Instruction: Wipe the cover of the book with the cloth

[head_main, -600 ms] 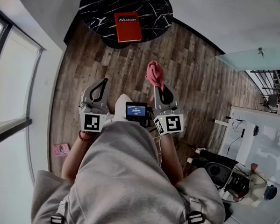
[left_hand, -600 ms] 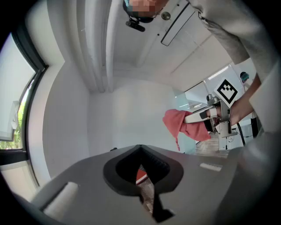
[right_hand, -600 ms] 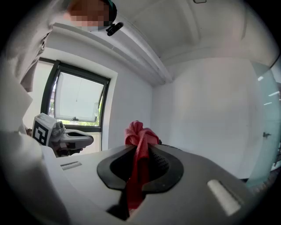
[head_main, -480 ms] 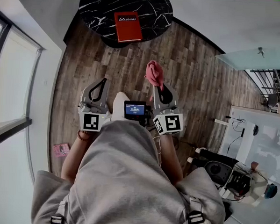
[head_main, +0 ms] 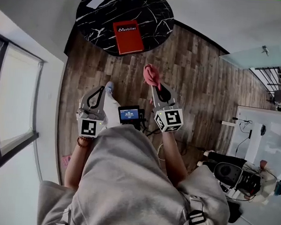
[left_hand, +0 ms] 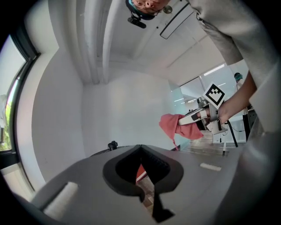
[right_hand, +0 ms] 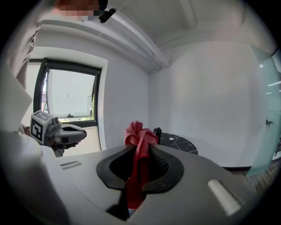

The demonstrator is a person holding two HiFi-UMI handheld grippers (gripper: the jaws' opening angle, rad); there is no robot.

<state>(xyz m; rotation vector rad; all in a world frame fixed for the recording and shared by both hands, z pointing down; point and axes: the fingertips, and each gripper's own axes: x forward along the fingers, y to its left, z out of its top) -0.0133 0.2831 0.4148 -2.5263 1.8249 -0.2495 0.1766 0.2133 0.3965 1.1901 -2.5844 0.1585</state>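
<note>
The red book (head_main: 128,36) lies flat on the round black marble tabletop (head_main: 150,11), near its near edge and about midway along that edge, cover up, with white lettering across the top of the cover. A small white card (head_main: 95,2) rests by the far left edge of the same tabletop, well apart from the book.

The cloth (head_main: 151,75), pinkish red and bunched, is not on the tabletop. It is pinched in the right hand-held gripper (head_main: 154,86), which hangs over the wooden floor (head_main: 199,70) short of the tabletop's near edge. In the right gripper view the jaws are clamped on the cloth (right_hand: 137,132). A wad of it bulges out past the tips, and a strip of it runs back between the pads of the right hand-held gripper (right_hand: 141,149). Beyond it the tabletop (right_hand: 180,144) shows dark against a white wall.

The left hand-held gripper (head_main: 102,89) hangs to the left of the other, also over the floor and short of the tabletop. In its own view the jaws of the left hand-held gripper (left_hand: 141,151) are drawn together with nothing between them. The two grippers are side by side and apart, and neither touches the book.

A person in a grey hooded top (head_main: 123,179) holds both, with a small lit screen (head_main: 129,115) between the hands. A window (head_main: 14,103) runs along the left wall.
</note>
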